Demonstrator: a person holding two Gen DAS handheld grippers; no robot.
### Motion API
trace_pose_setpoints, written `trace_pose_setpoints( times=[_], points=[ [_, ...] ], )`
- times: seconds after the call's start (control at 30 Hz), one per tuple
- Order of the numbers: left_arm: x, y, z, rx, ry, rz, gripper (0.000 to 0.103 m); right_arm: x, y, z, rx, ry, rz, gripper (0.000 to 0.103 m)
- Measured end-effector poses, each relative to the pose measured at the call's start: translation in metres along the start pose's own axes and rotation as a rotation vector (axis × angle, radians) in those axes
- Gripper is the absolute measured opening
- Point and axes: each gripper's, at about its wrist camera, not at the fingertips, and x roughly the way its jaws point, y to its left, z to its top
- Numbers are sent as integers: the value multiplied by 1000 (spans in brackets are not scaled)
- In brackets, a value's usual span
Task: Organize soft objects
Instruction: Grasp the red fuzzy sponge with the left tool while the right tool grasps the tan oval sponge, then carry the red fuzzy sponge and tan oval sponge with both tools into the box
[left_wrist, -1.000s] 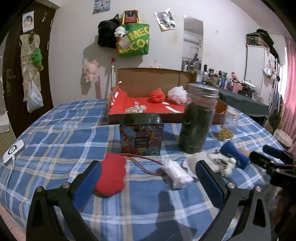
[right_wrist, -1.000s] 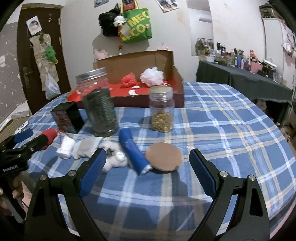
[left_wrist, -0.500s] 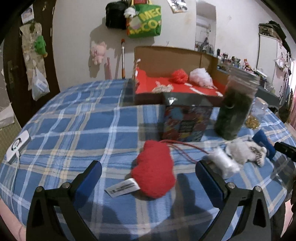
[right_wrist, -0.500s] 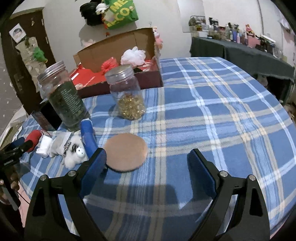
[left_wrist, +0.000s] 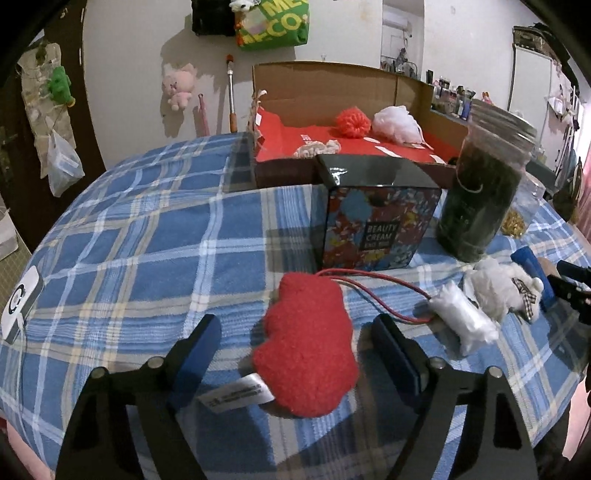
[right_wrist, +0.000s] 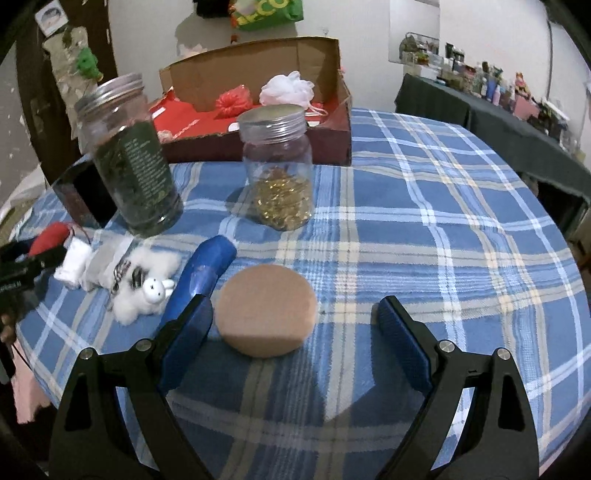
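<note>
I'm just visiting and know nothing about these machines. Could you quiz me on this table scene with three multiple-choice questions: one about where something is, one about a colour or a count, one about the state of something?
1. Where does the white mesh puff lie?
A. inside the cardboard box
B. on top of the dark jar
C. on the floor

2. How many lidded jars stand on the blue checked cloth in the right wrist view?
A. one
B. two
C. four

3. What state are the left tongs in?
A. clamped tight on the jar
C. holding the tan disc
B. closing, with the red plush heart between the pads, not yet pressed

Answers:
1. A, it rests on the red lining beside the red puff.
2. B, the dark-filled jar and the jar of gold bits.
3. B, cloth shows on both sides of the heart.
</note>
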Motion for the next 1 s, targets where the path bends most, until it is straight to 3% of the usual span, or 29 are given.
trace_pose_setpoints(
  times=[0.1,0.17,0.2,0.23,0.27,0.37,0.43,0.6,1.0],
  points=[
    [0,-2,-1,5,-6,-2,79,0,5,-1,-24,-10,-11,92],
    [0,-4,-1,13,-10,-8,70,1,7,-1,-34,-17,-14,84],
    [-1,-6,-1,18,-16,-15,66,0,8,-2,-39,-28,-9,67],
    [-1,-7,-1,21,-22,-21,50,0,8,-2,-40,-31,7,52],
    [-2,-8,-1,26,-25,-27,43,-1,9,-3,-40,-35,21,51],
    [-6,-10,0,28,-37,-34,41,-7,12,-5,-50,-66,32,32],
    [-11,-12,1,32,-47,-44,41,-12,13,-4,-46,-81,45,25],
    [-27,-20,8,47,-96,-61,41,-26,14,1,-49,-132,43,24],
    [-51,-64,23,108,-164,-215,41,-42,64,15,-128,-188,187,24]
  ],
)
